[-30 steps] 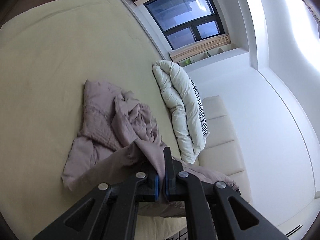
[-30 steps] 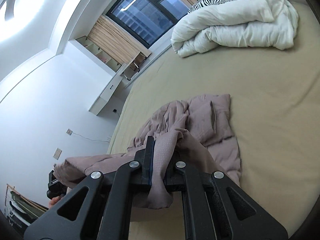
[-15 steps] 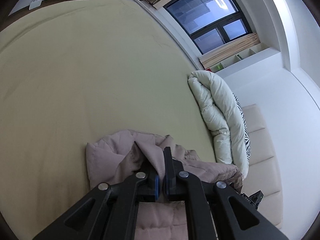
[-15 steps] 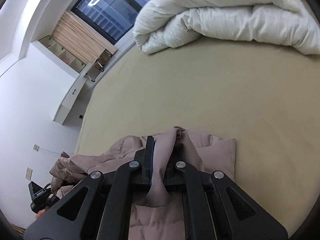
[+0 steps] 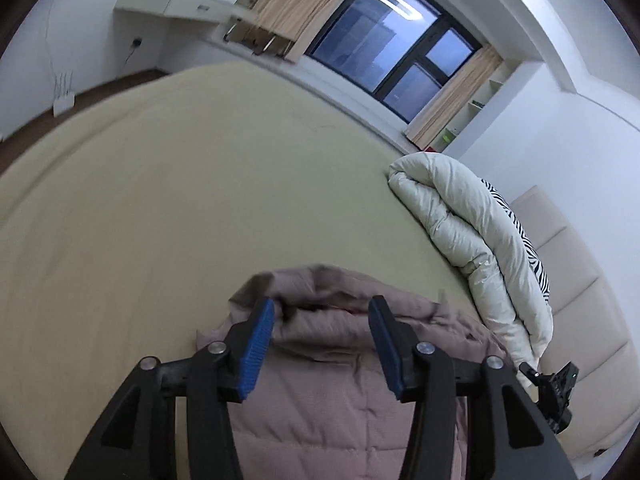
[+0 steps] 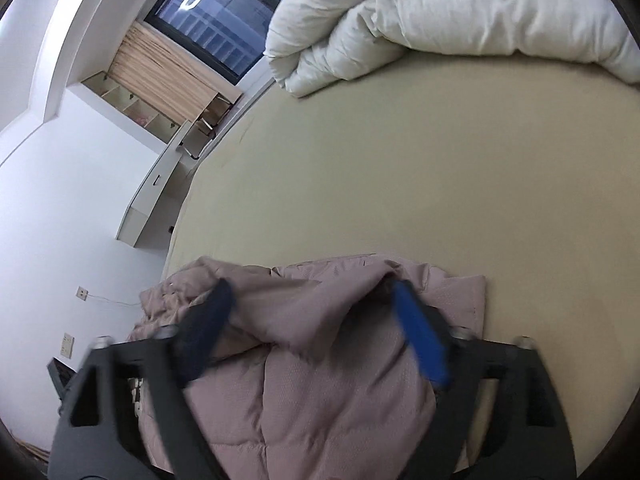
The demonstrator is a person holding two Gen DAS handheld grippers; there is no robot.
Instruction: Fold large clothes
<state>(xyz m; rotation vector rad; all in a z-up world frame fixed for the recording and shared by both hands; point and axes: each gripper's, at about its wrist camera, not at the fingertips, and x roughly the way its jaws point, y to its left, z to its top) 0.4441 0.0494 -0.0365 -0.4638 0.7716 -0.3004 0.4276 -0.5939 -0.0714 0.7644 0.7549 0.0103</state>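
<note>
A dusty-pink quilted jacket (image 5: 344, 392) lies on the beige bed (image 5: 160, 208), close under both grippers. My left gripper (image 5: 321, 312) is open, its blue-padded fingers spread either side of a raised fold at the jacket's far edge. In the right wrist view the jacket (image 6: 320, 400) fills the lower middle; my right gripper (image 6: 312, 304) is open too, with loose fabric draped between its blurred fingers. The jacket's near part is hidden under the gripper bodies. The right gripper (image 5: 554, 392) shows small at the left wrist view's lower right.
A rolled white duvet (image 5: 472, 248) with a zebra-print pillow (image 5: 520, 236) lies at the bed's head, also in the right wrist view (image 6: 460, 20). A padded headboard (image 5: 580, 288), a dark window (image 5: 392, 40), a white desk (image 6: 160, 196) and wall shelves surround the bed (image 6: 400, 180).
Both grippers were shut on the jacket fabric and moved forward over the bed; now both have opened and let the fabric go, and the jacket lies flatter.
</note>
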